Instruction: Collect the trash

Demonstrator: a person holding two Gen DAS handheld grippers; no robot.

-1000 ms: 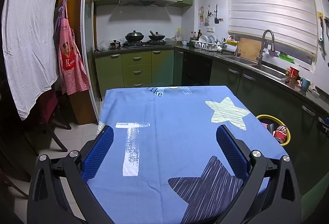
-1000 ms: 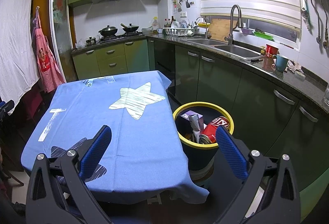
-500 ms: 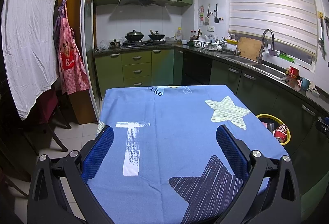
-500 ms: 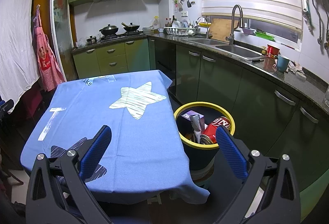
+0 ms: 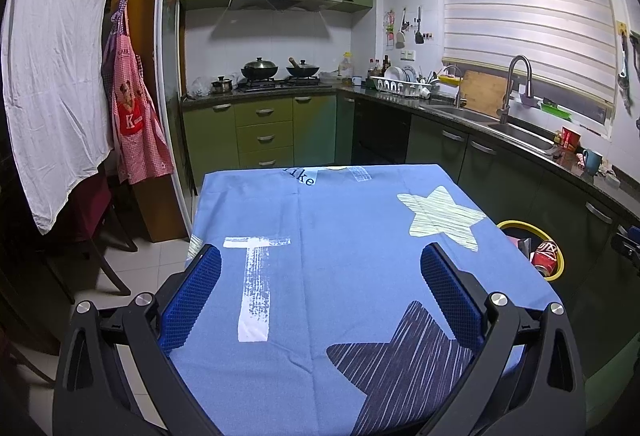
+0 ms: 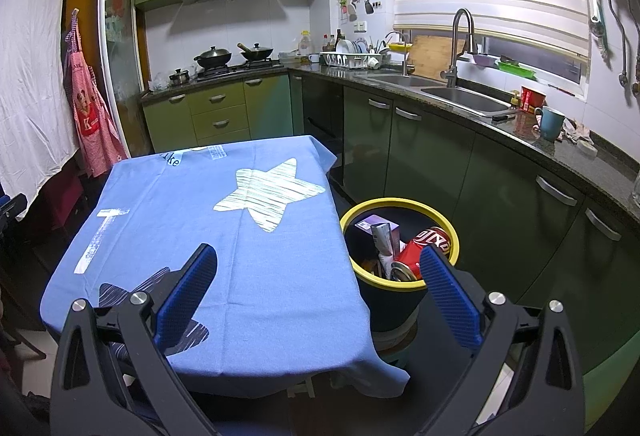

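Left gripper [image 5: 320, 276] has its jaws wide apart w/ nothing between, hovering over the blue tablecloth [image 5: 340, 236]. Right gripper [image 6: 318, 272] is also spread wide and holds nothing, above the table's right edge. Just beside the table stands the yellow-rimmed trash bin [image 6: 400, 286], w/ a red can [image 6: 424, 244] and a crumpled carton [image 6: 382, 232] inside.

Left tongs [image 5: 320, 272] gape above the blue tablecloth [image 5: 344, 236].

Bin [image 6: 400, 205] just off table's [image 6: 224, 236] right edge
Inside bin: can [image 6: 425, 247] right of carton [image 6: 385, 232]; counter [image 6: 560, 152] behind
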